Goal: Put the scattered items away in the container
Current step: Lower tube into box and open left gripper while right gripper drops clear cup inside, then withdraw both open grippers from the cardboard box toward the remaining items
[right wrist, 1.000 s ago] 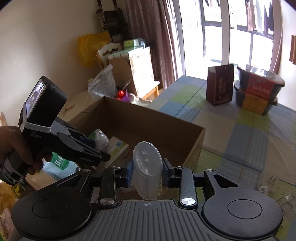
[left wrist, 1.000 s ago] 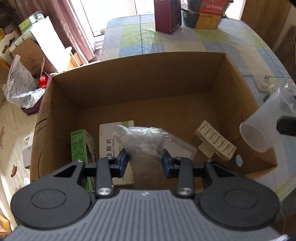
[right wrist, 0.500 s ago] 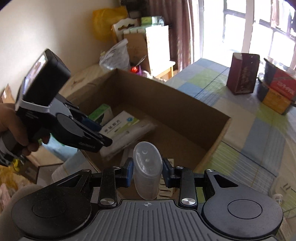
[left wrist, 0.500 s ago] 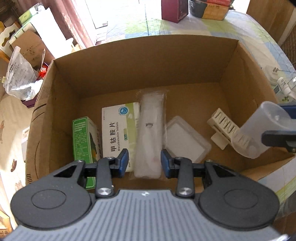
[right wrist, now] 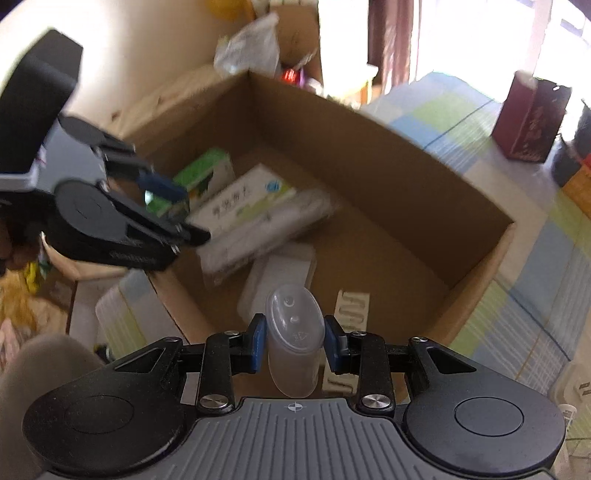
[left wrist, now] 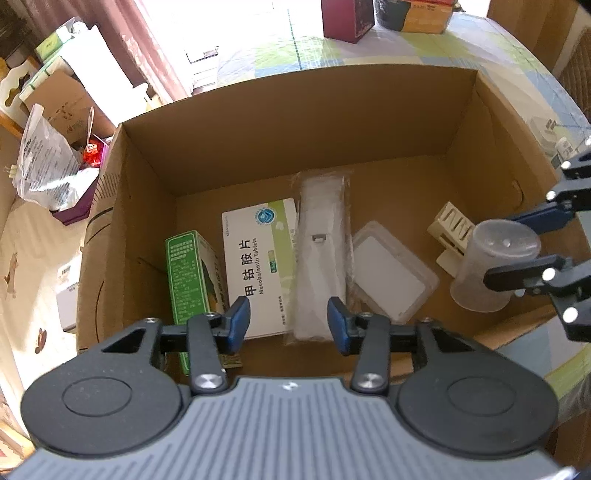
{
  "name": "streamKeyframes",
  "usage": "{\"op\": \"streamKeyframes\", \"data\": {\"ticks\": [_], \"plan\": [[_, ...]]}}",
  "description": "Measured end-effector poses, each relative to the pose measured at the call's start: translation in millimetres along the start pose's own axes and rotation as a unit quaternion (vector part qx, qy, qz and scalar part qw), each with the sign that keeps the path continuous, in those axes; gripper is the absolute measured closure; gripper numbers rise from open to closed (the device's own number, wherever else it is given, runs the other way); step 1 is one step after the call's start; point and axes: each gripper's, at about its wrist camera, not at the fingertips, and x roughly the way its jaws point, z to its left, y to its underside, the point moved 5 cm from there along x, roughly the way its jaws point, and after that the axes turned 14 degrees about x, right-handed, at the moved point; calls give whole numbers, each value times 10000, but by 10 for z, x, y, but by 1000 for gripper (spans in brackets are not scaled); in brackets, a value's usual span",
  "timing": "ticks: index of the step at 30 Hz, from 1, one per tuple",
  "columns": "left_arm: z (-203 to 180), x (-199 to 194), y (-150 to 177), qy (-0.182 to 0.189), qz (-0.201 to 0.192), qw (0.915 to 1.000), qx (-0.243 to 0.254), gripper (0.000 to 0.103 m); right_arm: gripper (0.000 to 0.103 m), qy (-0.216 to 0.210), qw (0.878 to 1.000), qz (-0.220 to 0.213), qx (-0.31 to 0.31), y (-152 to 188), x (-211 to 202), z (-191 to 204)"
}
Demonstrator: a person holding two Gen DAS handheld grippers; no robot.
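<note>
An open cardboard box (left wrist: 295, 110) holds a green carton (left wrist: 186, 273), a white tablet box (left wrist: 258, 254), a plastic-wrapped white item (left wrist: 321, 236), a clear flat case (left wrist: 391, 273) and a cream slotted rack (left wrist: 448, 225). My left gripper (left wrist: 288, 319) hangs open over the box's near side with nothing between its fingers. My right gripper (right wrist: 293, 343) is shut on a translucent plastic cup (right wrist: 293, 325), held over the box (right wrist: 369, 147). In the left wrist view the cup (left wrist: 491, 269) sits tilted inside the box's right end, above the rack. The left gripper (right wrist: 188, 212) shows blurred at the left.
The box stands on a table with a checked cloth (left wrist: 424, 48). A dark red carton (left wrist: 347, 18) and stacked containers (left wrist: 417, 14) stand at the far end. White bottles and small items (left wrist: 554, 140) lie right of the box. Bags and cartons (left wrist: 48, 162) crowd the left.
The wrapped item left my left gripper's fingers and now lies flat in the box. My right gripper carried the cup from outside the right wall to inside the box and lower.
</note>
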Motion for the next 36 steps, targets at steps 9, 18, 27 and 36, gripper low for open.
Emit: {"op": "streamKeyframes", "data": {"ticks": [9,18,27,36], "plan": [[36,-8,38,-99,18,9999,1,42,12,191,9994,231,-186,-39,85,10],[79,-90,43,-226,1,9997,-74,24,12,463,9985,100,-284,-29,-6,54],[96,-239,48,-394,-46,9991,-135,14,0,829,9956,-378,-217,47,-158,121],[92,-481,86,-602,-112,9979,-201,7,0,882,9909,-982,263,153,-452,172]]}}
